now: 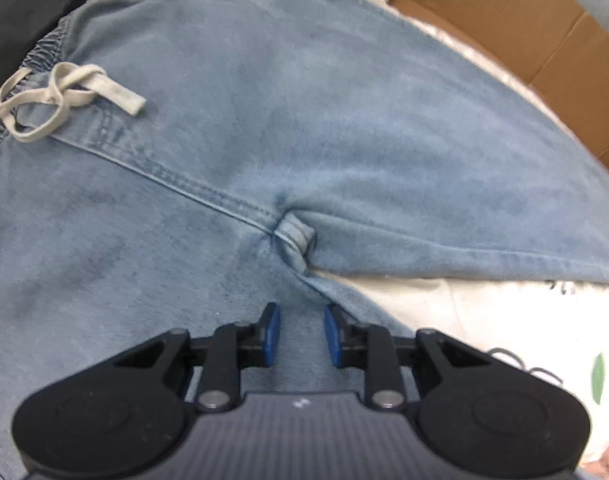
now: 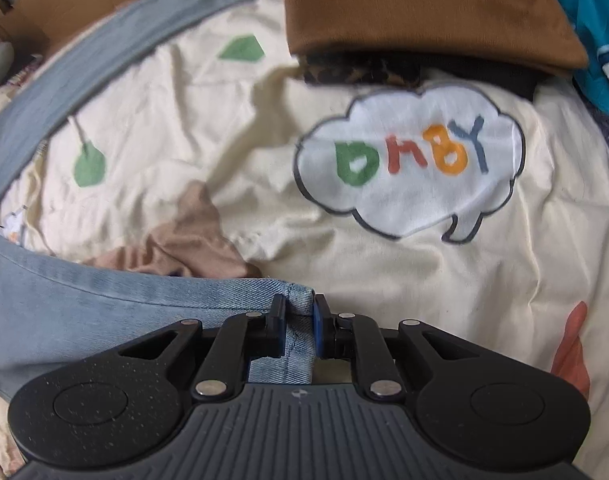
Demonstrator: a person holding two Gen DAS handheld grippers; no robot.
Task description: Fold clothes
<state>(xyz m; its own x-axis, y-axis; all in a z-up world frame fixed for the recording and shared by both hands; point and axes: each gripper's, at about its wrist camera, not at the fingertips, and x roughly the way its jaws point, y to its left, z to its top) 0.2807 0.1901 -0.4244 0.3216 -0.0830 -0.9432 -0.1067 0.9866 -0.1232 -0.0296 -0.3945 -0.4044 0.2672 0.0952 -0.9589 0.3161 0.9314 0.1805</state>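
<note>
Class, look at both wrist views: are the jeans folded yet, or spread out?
Spread out. The jeans lie flat on the printed sheet, legs apart; the right hand-held gripper clamps one hem.

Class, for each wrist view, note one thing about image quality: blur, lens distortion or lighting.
Left wrist view: the jeans bulge with fisheye curvature and look softly blurred, with dark corners. Right wrist view: the hand-held gripper is sharp, while the brown garment behind is blurred; lighting is even, without glare.

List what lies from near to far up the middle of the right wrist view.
Right gripper clamped on the jeans hem → cream bedsheet → cloud print → leopard-print cloth → brown folded garment.
</note>
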